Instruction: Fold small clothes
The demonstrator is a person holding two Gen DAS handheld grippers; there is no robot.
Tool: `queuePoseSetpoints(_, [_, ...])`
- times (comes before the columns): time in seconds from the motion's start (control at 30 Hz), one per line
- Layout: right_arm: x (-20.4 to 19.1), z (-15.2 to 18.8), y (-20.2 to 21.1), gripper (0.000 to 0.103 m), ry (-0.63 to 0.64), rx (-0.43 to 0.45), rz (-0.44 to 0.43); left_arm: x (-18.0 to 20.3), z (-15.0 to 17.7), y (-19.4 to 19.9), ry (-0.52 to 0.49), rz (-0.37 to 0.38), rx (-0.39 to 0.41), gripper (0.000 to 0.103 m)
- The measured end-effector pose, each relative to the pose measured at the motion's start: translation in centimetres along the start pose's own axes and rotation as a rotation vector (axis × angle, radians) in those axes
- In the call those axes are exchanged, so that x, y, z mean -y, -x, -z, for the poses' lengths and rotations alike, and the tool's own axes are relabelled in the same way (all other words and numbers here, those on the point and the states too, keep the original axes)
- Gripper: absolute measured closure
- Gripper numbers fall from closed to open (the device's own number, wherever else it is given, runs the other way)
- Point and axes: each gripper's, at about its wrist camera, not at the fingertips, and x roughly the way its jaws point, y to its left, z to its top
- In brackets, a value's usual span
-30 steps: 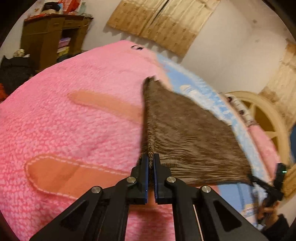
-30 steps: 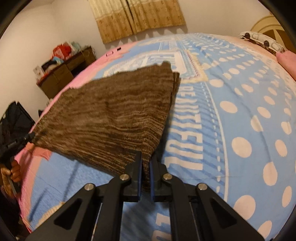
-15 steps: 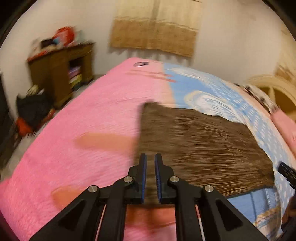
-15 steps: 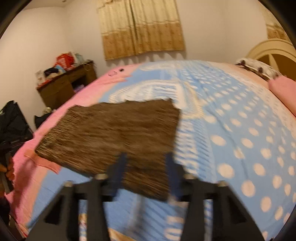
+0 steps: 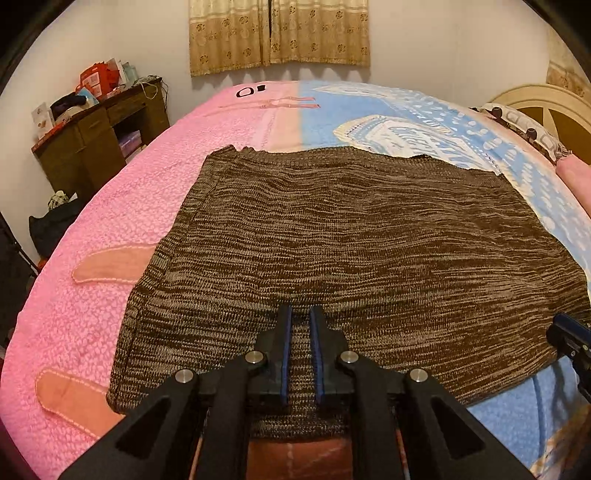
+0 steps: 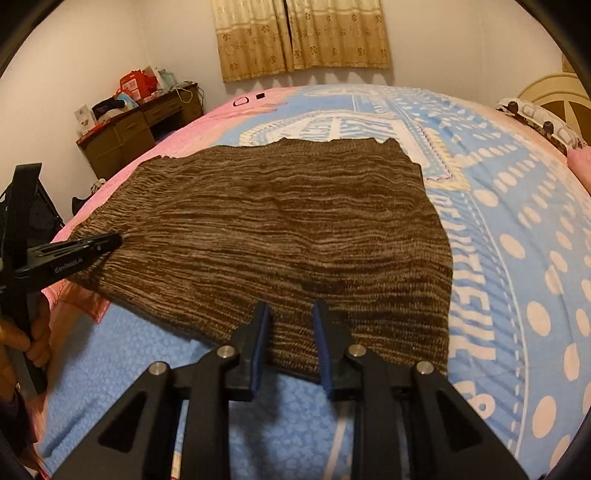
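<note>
The knit [image 5: 354, 240] lies flat on the bed [image 5: 92, 332]. Its long way runs side to side, from the pink part of the bed over to the blue part. One long edge is near the grippers and the other long edge faces the curtain [image 5: 279, 35].

It is brown with thin light and dark stripes that run along its long way. It looks soft and a bit fuzzy. It is a wide, neat shape with almost no bumps.

The left gripper [image 5: 300, 314] sits over the near edge. Its jaws are a small bit apart, and they are not pinching the knit. The right gripper [image 6: 291, 310] has just been closing, but its jaws have a clear gap. The knit lies under them, not held.

The bed cover is pink on one side and blue with pale dots [image 6: 535, 317] on the other. A brown desk [image 5: 99, 144] with piled things stands by the white wall. A hand [image 6: 37, 343] shows at the edge in the right wrist view.
</note>
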Motion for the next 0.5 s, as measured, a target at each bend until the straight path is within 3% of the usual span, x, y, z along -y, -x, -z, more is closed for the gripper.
queuePoseSetpoints(0.2, [-0.1, -0.1, -0.1, 0.074, -0.013, 0.012, -0.013, 0.0, 0.0, 1.1, 0.039, -0.008, -0.026, 0.092])
queuePoseSetpoints(0.37, [-0.4, 0.0, -0.1, 0.063, -0.003, 0.016, -0.035, -1.8, 0.0, 3.4, 0.109, -0.099, 0.037, 0.09])
queuePoseSetpoints(0.4, [-0.5, 0.1, -0.1, 0.062, 0.002, 0.016, -0.034, -2.4, 0.0, 3.8, 0.134, -0.115, 0.053, 0.081])
queuePoseSetpoints(0.43, [-0.6, 0.1, -0.1, 0.06, 0.01, 0.016, -0.033, -3.0, 0.0, 4.2, 0.163, -0.134, 0.071, 0.059])
queuePoseSetpoints(0.47, [-0.7, 0.2, -0.1, 0.059, 0.015, 0.017, -0.032, -3.7, -0.1, 4.6, 0.193, -0.162, 0.096, 0.045])
queuePoseSetpoints(0.5, [-0.9, 0.2, -0.1, 0.058, 0.02, 0.017, -0.03, -4.0, -0.1, 4.9, 0.209, -0.186, 0.118, 0.02])
